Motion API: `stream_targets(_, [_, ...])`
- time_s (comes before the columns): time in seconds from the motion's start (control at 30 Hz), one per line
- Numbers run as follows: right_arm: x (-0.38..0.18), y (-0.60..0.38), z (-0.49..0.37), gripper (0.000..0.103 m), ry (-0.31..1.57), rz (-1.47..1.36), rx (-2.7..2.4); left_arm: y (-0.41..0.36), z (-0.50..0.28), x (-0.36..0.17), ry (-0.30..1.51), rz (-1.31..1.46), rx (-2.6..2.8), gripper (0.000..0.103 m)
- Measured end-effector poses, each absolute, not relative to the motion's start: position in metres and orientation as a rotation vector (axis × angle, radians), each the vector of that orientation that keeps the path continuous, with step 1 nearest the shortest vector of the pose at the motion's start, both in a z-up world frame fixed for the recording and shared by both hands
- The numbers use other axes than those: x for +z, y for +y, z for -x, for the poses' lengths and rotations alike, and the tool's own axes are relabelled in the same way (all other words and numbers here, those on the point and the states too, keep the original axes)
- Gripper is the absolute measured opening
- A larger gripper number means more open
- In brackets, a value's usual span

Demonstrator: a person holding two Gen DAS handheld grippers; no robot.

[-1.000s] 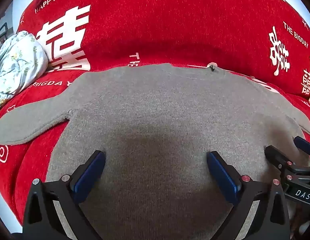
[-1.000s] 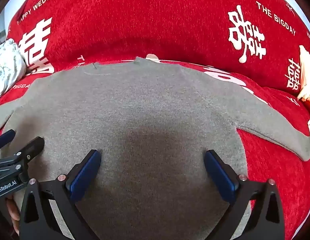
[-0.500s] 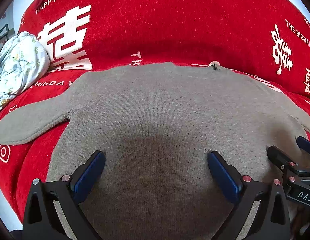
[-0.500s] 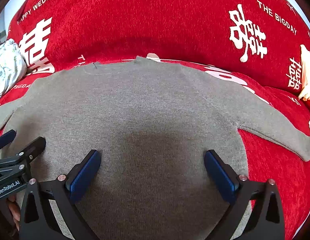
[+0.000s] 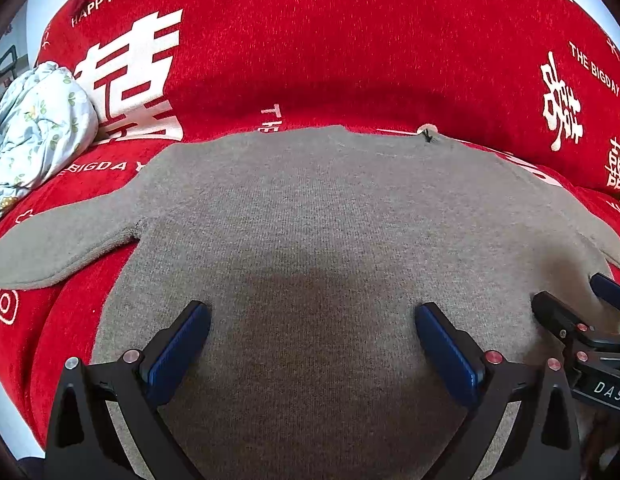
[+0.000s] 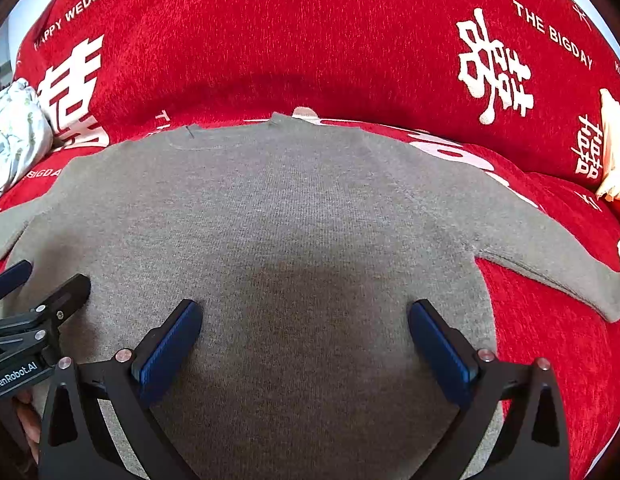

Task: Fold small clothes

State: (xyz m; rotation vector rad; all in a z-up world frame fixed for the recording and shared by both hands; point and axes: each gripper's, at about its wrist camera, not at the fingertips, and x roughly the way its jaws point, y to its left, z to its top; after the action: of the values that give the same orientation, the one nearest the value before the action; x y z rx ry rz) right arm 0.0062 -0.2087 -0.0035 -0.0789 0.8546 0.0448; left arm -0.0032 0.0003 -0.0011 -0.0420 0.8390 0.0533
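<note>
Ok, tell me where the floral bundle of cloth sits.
The floral bundle lies at the far left in both views, on the red cover, beyond the grey sweater's left sleeve and apart from it.

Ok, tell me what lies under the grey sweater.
The grey sweater lies flat on a red printed cover, visible all around it. What the sweater itself covers cannot be seen.

plain grey-brown knitted sweater [image 5: 310, 216], no pattern | red plush sofa cover [image 5: 350, 40], white Chinese characters and white English lettering | crumpled pale blue cloth [image 5: 34, 128], small green leaf print | black grippers, fingertip pads [image 5: 178, 352] blue
</note>
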Motion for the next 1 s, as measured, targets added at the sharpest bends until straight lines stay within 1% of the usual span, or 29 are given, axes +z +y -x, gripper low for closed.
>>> stream_targets(0.63, [-0.003,-0.21,-0.008,0.103,0.862,0.075,0.046,-0.001,0.003,0.0,0.846,0.039,0.061,0.103])
stream_targets(0.73, [-0.002,-0.21,-0.011,0.103,0.891,0.07,0.041,-0.001,-0.002,0.002,0.882,0.043,0.063,0.103])
stream_targets(1.0, [0.004,-0.206,-0.02,0.103,1.043,0.043,-0.061,0.002,-0.015,0.008,1.056,0.038,0.017,0.103])
